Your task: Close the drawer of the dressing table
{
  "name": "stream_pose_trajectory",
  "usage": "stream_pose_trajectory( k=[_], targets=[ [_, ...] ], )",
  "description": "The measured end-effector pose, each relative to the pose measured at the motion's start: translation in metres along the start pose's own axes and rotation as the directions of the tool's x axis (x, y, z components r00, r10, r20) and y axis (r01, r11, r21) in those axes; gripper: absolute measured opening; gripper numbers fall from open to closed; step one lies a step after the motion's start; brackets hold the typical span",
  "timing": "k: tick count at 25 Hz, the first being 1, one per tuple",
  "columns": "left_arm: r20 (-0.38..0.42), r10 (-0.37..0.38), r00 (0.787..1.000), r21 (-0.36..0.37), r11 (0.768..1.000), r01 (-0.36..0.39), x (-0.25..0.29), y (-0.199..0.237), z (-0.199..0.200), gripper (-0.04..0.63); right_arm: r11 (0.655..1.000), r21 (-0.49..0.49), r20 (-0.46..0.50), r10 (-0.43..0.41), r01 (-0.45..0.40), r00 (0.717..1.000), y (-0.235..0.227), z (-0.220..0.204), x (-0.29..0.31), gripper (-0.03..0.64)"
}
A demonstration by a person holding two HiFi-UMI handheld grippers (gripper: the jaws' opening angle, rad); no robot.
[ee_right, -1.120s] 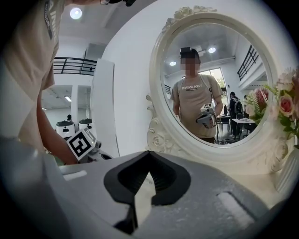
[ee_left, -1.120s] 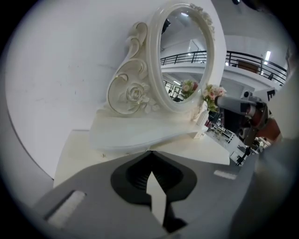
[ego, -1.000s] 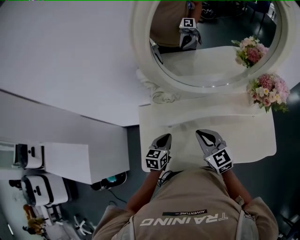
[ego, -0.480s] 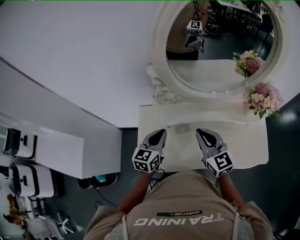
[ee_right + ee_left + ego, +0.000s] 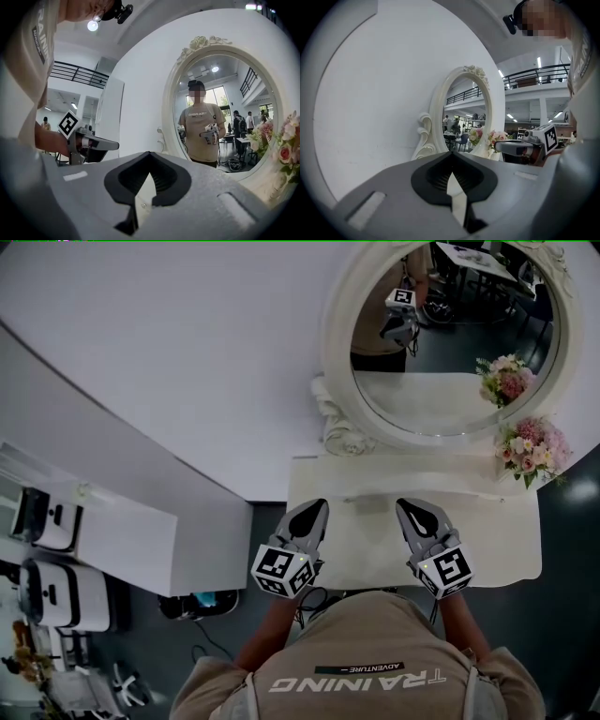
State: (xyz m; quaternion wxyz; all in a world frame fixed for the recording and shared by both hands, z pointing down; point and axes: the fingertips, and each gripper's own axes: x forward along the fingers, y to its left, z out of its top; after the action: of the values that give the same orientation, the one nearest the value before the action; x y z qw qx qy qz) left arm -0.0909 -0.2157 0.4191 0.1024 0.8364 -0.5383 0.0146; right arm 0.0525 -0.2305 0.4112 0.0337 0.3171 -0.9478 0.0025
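The dressing table [image 5: 497, 540] stands against the wall [image 5: 187, 352] under the mirror [image 5: 441, 343]; its drawer cannot be made out from above. Open floor [image 5: 572, 549] flanks both side edges. The left gripper [image 5: 317, 507] and right gripper [image 5: 407, 507] hover level over its near edge, both clenched empty.

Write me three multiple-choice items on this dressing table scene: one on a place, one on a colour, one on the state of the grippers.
1. Where does the bouquet stand?
A. at the right end of the dressing table, beside the mirror frame
B. at its left end
C. on the floor

2. What colour is the mirror frame?
A. black
B. white
C. red

3. How are the left gripper and right gripper?
A. both wide open
B. shut on a flower
C. both shut, holding nothing

Answers: 1 A, the head view shows it there; 2 B, the frame is pale all round; 3 C, each gripper view shows tips meeting, nothing between.
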Motion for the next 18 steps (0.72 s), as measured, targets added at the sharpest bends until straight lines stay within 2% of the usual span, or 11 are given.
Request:
stream_pose_trajectory(
  k=[4, 7, 18],
  targets=[
    [0.053, -0.011, 0.999, 0.020, 1.000, 0.010, -0.003, -0.001, 0.026, 0.018, 1.000, -0.021, 0.028, -0.004, 0.004, 1.000, 0.004, 0.013, 0.002, 0.002],
    [0.067, -0.020, 0.998, 0.029, 0.999, 0.018, -0.004, -0.004, 0.030, 0.018, 1.000, -0.020, 0.036, -0.015, 0.016, 0.999, 0.009, 0.015, 0.001, 0.002],
    [0.009, -0.045, 0.999, 0.022, 0.999, 0.045, 0.005, -0.007, 0.007, 0.018, 0.998, -0.008, 0.020, -0.060, 0.060, 0.998, 0.007, 0.005, -0.015, 0.002]
  ],
)
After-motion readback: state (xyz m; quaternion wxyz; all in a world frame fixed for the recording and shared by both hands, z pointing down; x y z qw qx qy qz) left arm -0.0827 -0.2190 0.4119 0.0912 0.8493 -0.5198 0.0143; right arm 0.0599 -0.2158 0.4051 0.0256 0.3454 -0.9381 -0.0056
